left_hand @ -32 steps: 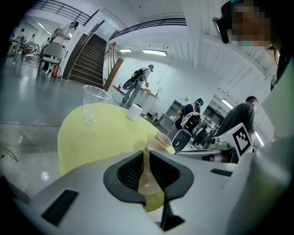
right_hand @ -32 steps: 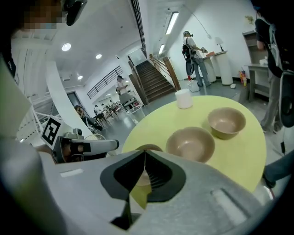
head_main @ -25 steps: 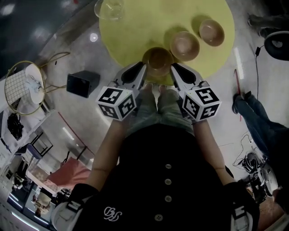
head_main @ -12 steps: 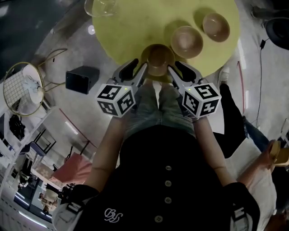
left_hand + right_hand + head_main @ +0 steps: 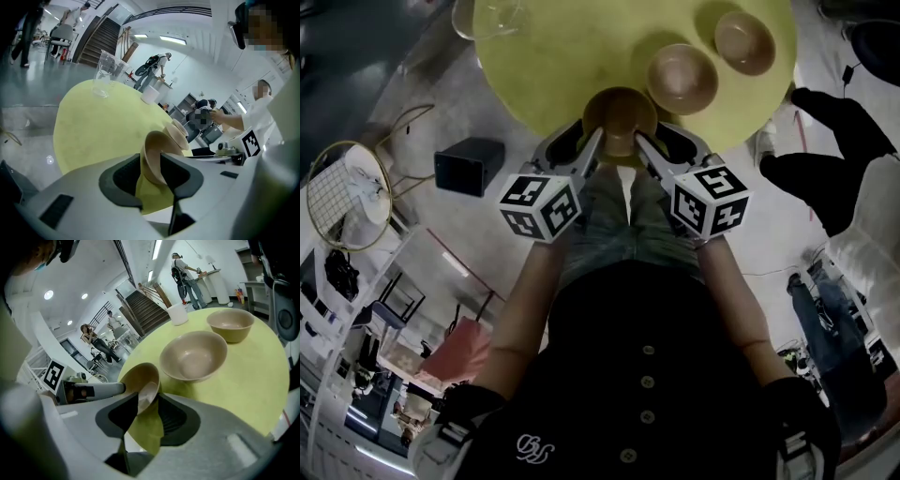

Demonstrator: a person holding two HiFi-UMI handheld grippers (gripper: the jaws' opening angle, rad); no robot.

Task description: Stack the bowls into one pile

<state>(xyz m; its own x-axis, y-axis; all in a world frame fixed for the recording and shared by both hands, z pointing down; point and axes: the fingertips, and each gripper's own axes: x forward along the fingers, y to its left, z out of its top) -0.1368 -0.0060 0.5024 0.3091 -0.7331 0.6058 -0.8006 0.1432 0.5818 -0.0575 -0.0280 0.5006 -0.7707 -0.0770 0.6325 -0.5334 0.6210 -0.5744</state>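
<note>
Left gripper (image 5: 151,165): jaws stood wide apart, astride the left rim of the near bowl (image 5: 620,111), which sat at the front edge of the yellow table (image 5: 572,66). Right gripper (image 5: 143,405): jaws parted less, astride the right rim. Pads possibly brushed the bowl wall; unclear.
</note>
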